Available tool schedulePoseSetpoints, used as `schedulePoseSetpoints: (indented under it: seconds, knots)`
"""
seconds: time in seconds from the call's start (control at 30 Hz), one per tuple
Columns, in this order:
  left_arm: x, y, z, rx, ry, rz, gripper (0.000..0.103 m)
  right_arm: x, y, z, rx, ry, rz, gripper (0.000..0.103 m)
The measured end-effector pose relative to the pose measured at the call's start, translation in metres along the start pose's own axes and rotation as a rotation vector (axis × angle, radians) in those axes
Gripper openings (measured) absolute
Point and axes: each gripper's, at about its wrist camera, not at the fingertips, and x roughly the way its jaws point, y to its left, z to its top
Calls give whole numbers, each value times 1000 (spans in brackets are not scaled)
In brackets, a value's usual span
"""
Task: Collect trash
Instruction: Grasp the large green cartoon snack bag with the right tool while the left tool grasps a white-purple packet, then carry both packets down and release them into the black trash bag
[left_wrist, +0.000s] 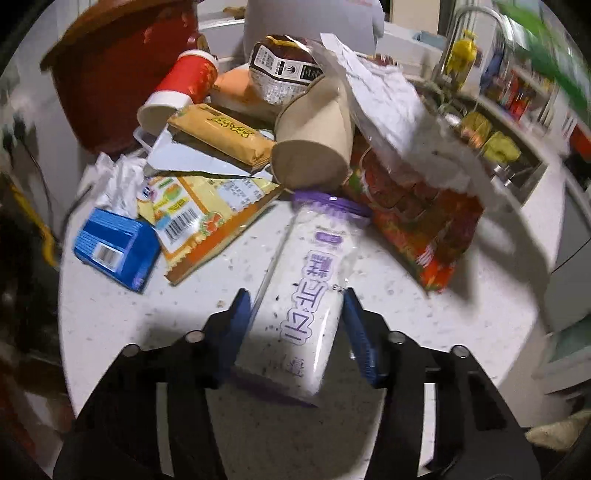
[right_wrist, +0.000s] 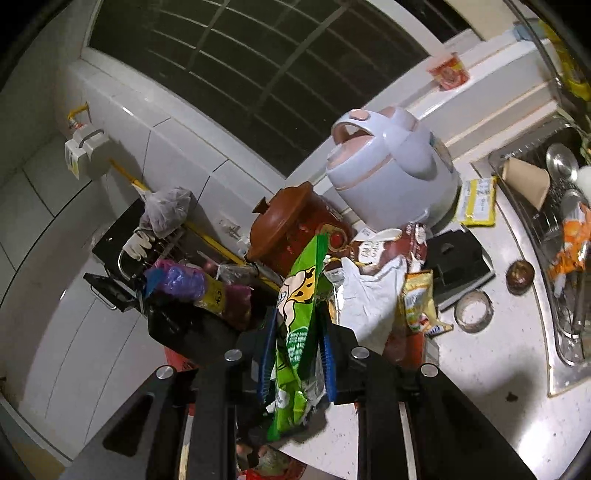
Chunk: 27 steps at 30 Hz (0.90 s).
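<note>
**Both grippers loaded over a littered counter**

Right now my left gripper (left_wrist: 295, 317) has a white packet with purple print (left_wrist: 299, 306) lying lengthwise between its blue fingers (left_wrist: 236, 325). The fingers stand part-way spread with the packet's near end filling the gap and both pads against its sides, so I read it as a pinch. The packet's far end, with its purple strip, points toward the trash pile, and its near end looks lifted slightly off the speckled white counter (left_wrist: 424, 332).

Beyond that packet the heap sits close together: a tan paper cup (left_wrist: 314, 144) on its side, a red snack bag (left_wrist: 417, 218) to its right under crumpled white paper (left_wrist: 388, 107), a yellow wrapper with a barcode (left_wrist: 199, 218), a blue carton (left_wrist: 114, 247) at the left edge, a yellow-orange bar wrapper (left_wrist: 221, 133) and a tipped red-and-white cup (left_wrist: 177, 92).

My right gripper (right_wrist: 297, 350) is pinching a green snack bag (right_wrist: 297, 314), which stands upright between the narrowly set fingers (right_wrist: 267, 354) and crumples out below them. Behind it, in the right wrist view, I see a brown-lidded clay pot (right_wrist: 291, 221), a white rice cooker (right_wrist: 395, 173) and, far right, a steel sink (right_wrist: 561, 258) holding dishes.
</note>
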Motion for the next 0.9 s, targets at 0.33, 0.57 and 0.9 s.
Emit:
schedulePoseSetpoints:
  seconds: [0.33,0.57,0.9]
  knots:
    - [-23,13,-26,-214,-64,-167,38,14,-2,-7,32,25,1,21]
    - [-49,27,-59,-423,-124,-297,38,28,6,-11,21,54,12,19]
    - [-102,37,-86,-523,-219,-376,38,50,34,-23,-43,127,56,13]
